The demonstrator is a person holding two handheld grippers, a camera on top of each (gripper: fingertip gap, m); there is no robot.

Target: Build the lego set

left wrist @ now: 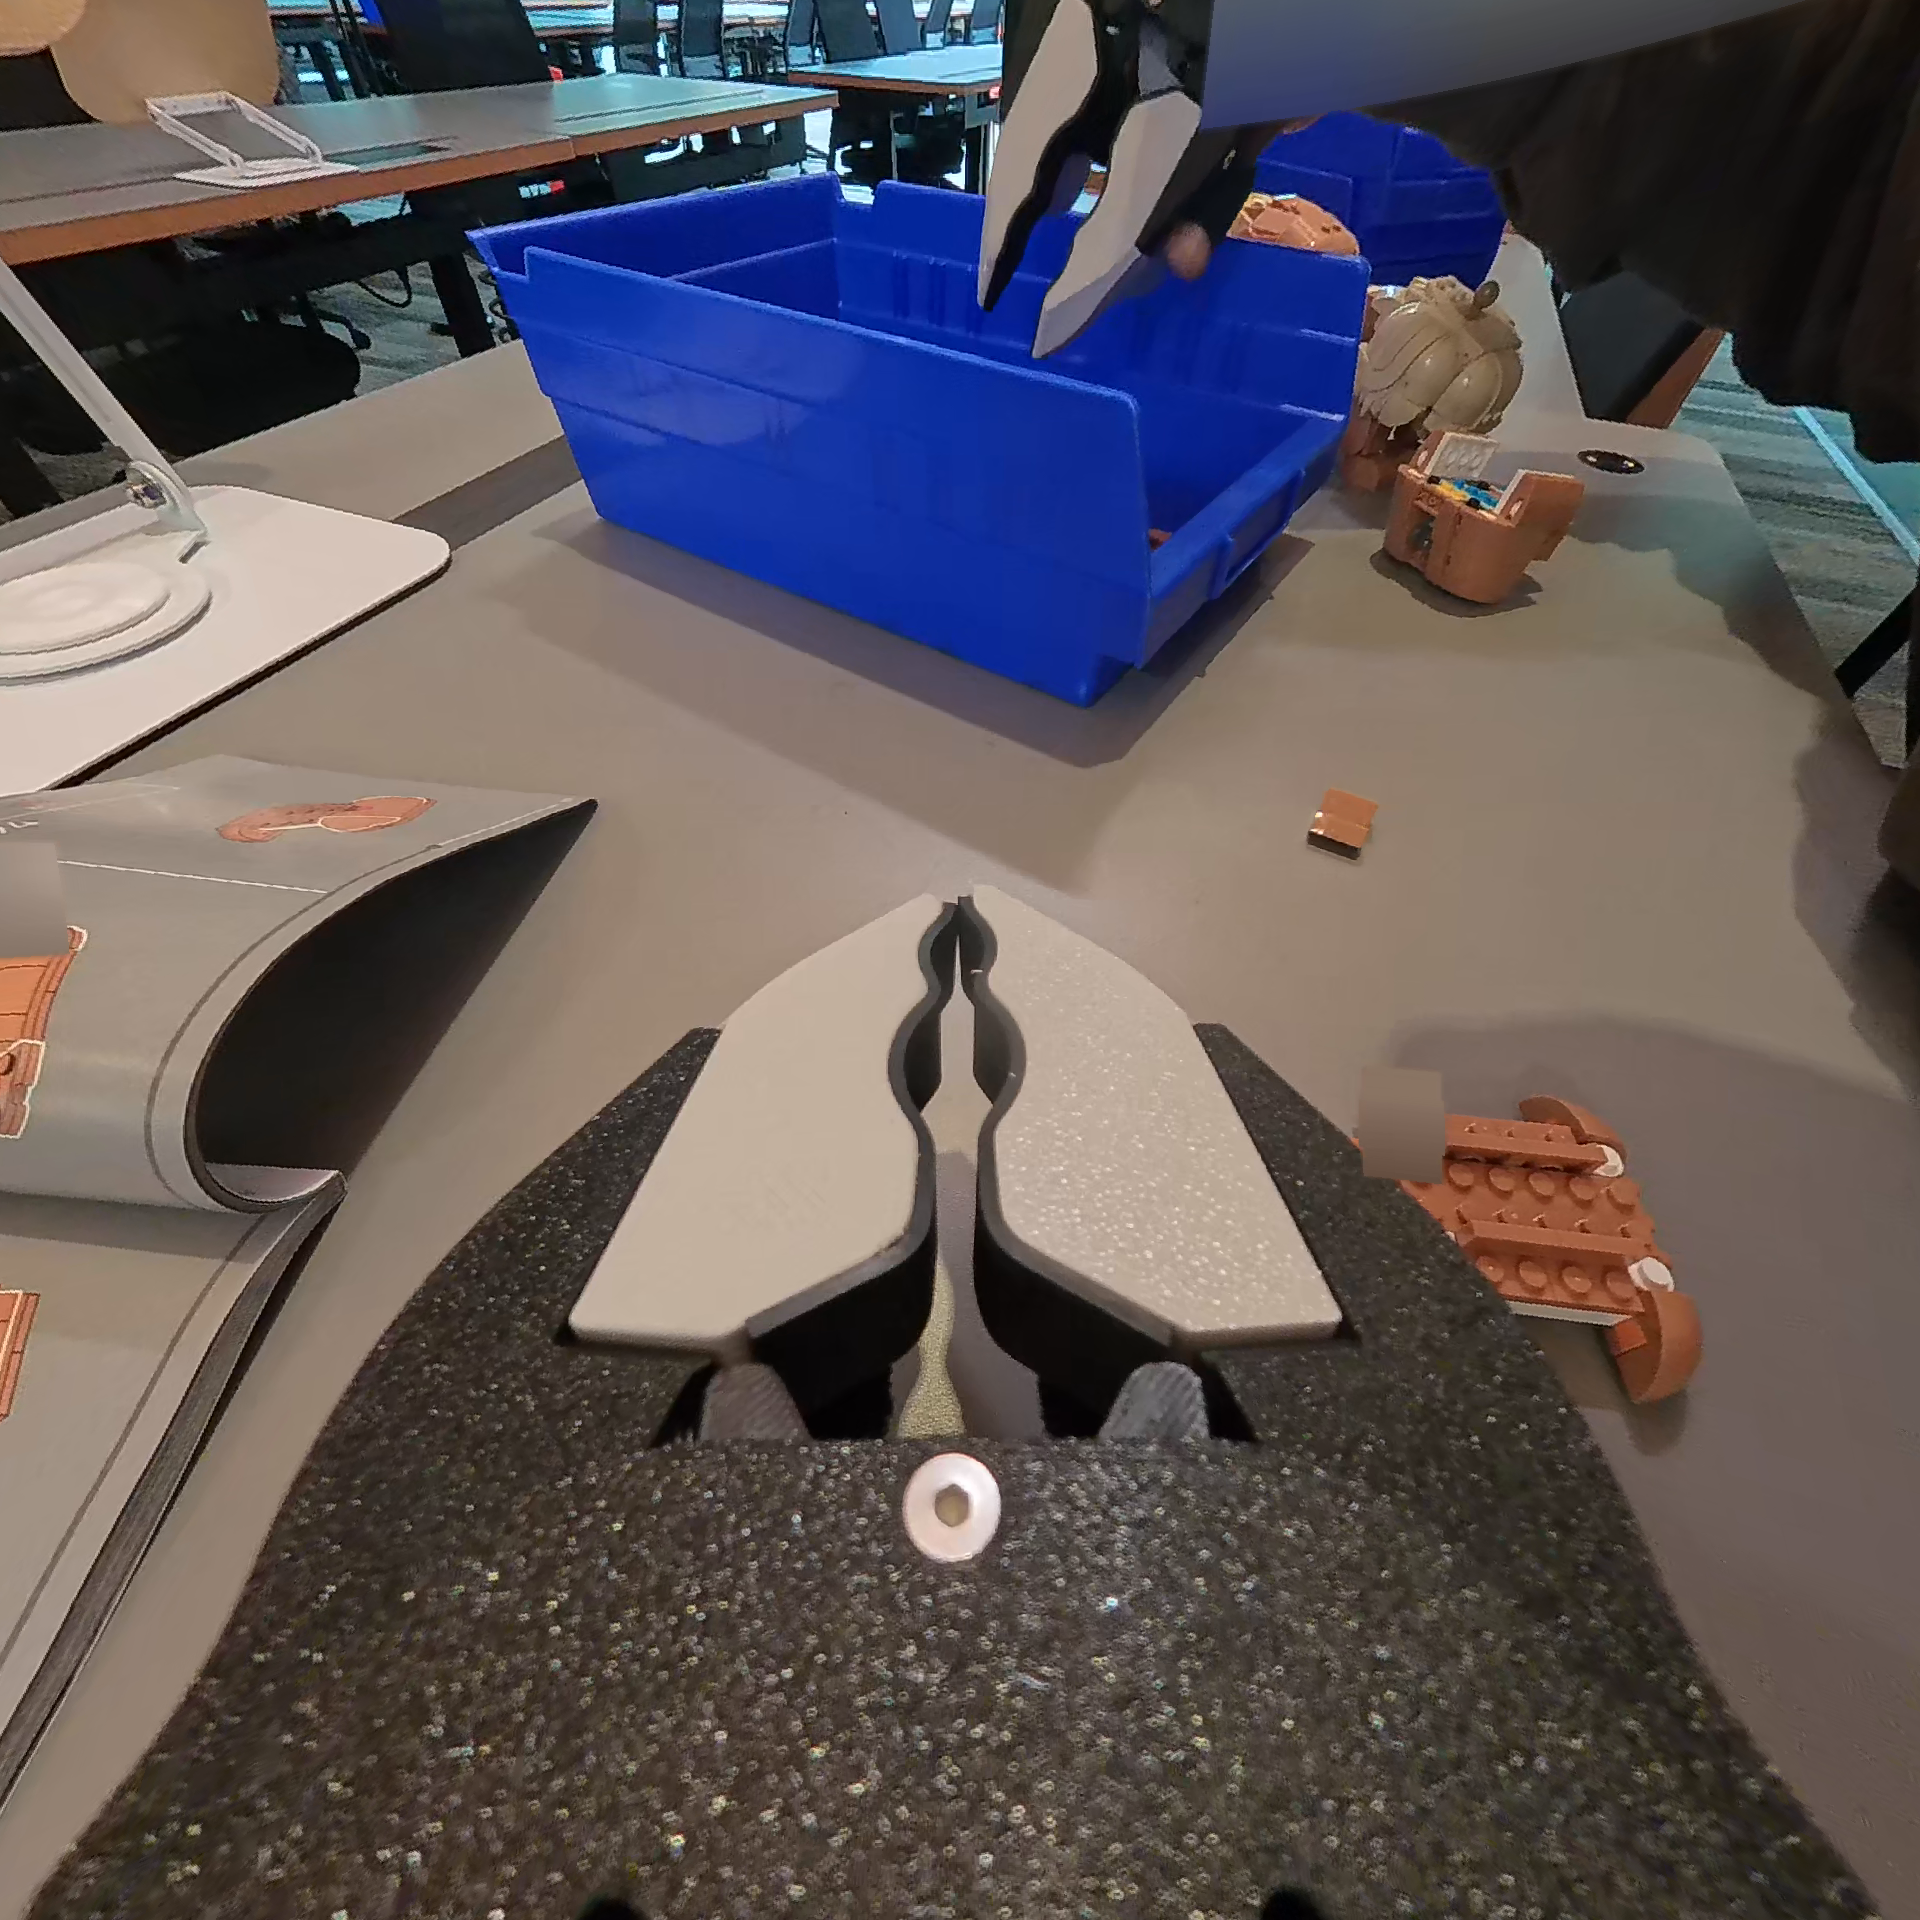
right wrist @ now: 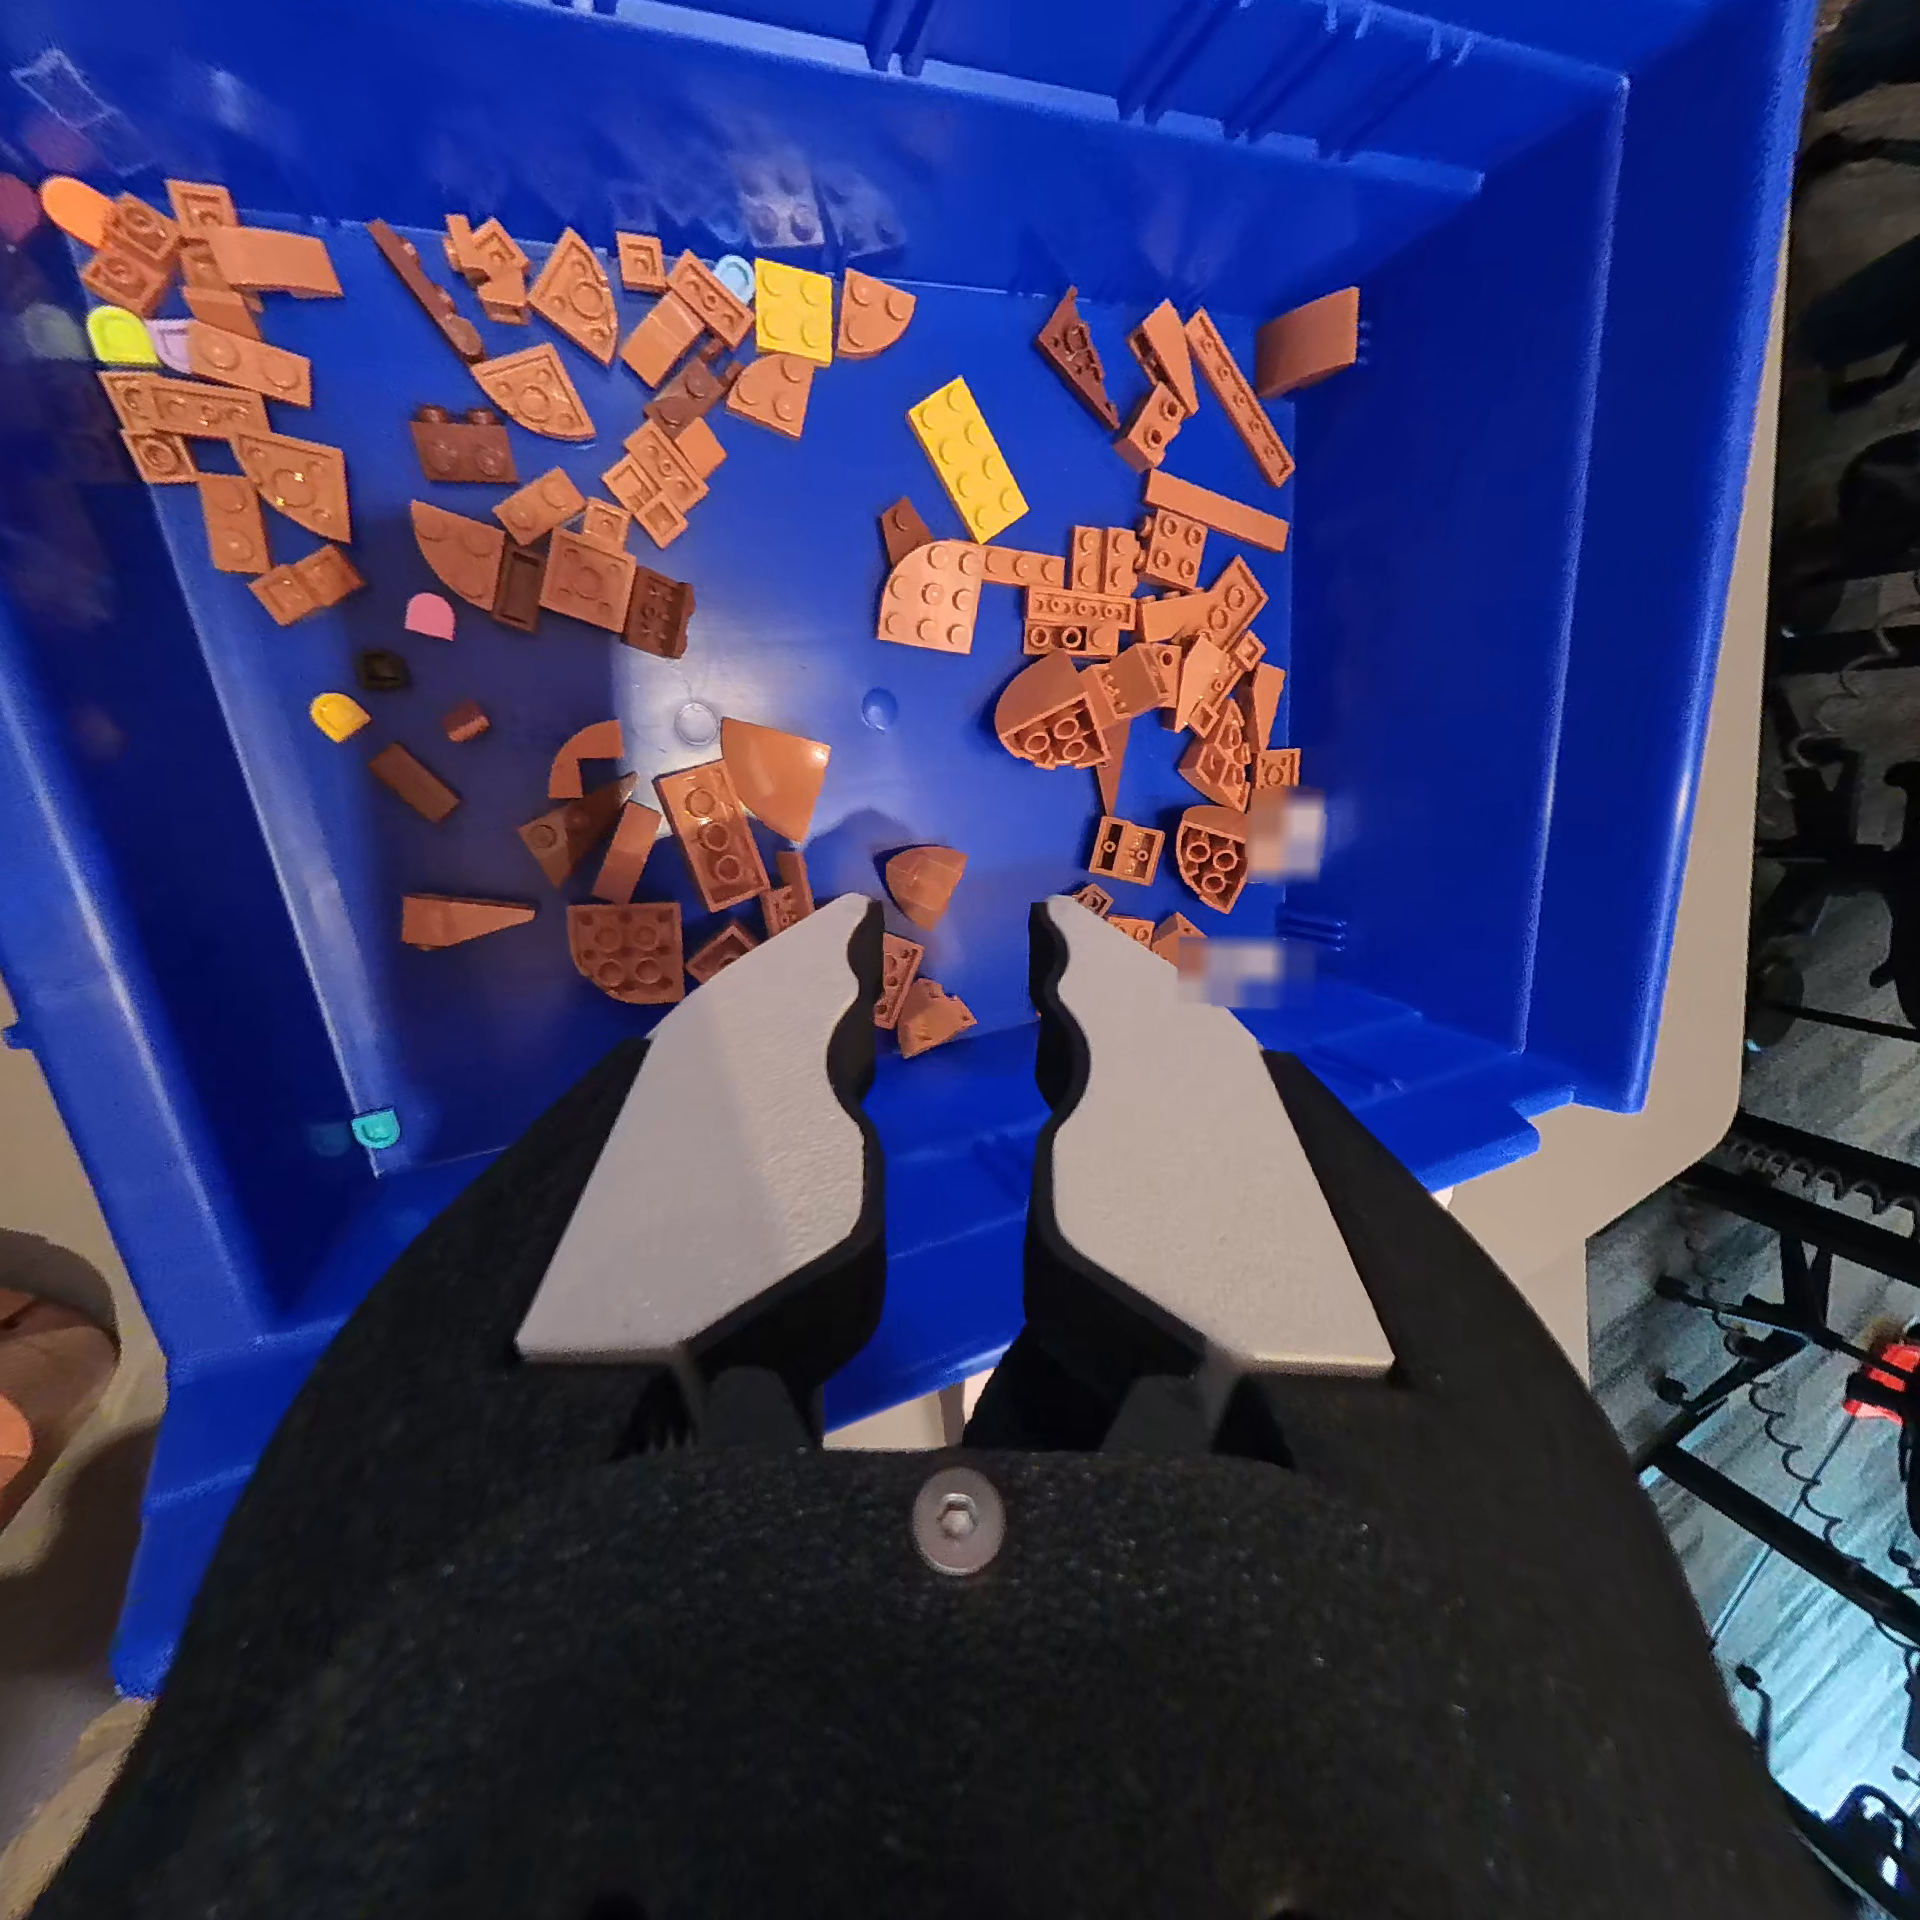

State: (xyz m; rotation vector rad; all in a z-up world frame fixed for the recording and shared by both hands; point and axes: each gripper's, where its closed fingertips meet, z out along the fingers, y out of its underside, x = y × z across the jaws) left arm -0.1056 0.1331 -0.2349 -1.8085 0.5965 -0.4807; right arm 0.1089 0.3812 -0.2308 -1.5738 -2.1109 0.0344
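My left gripper (left wrist: 961,906) is shut and empty, low over the grey table. A brown partly built lego piece (left wrist: 1538,1226) lies to its right, and a small brown piece (left wrist: 1342,823) lies ahead on the right. My right gripper (right wrist: 956,914) is open and empty, pointing down into the blue bin (right wrist: 1507,623); it also shows in the left wrist view (left wrist: 1023,322) above the bin (left wrist: 883,447). The bin holds many loose brown pieces, two yellow plates (right wrist: 968,459) and a few small coloured tiles. A small brown curved piece (right wrist: 923,878) lies just ahead of the open fingers.
An open instruction booklet (left wrist: 208,987) lies at the left. A white stand base (left wrist: 156,603) sits at the far left. Brown and tan lego builds (left wrist: 1455,436) stand right of the bin, with a second blue bin (left wrist: 1382,197) behind. A person's dark sleeve (left wrist: 1714,156) is at the upper right. The left gripper's tips are roughly 35 centimeters from the right gripper's.
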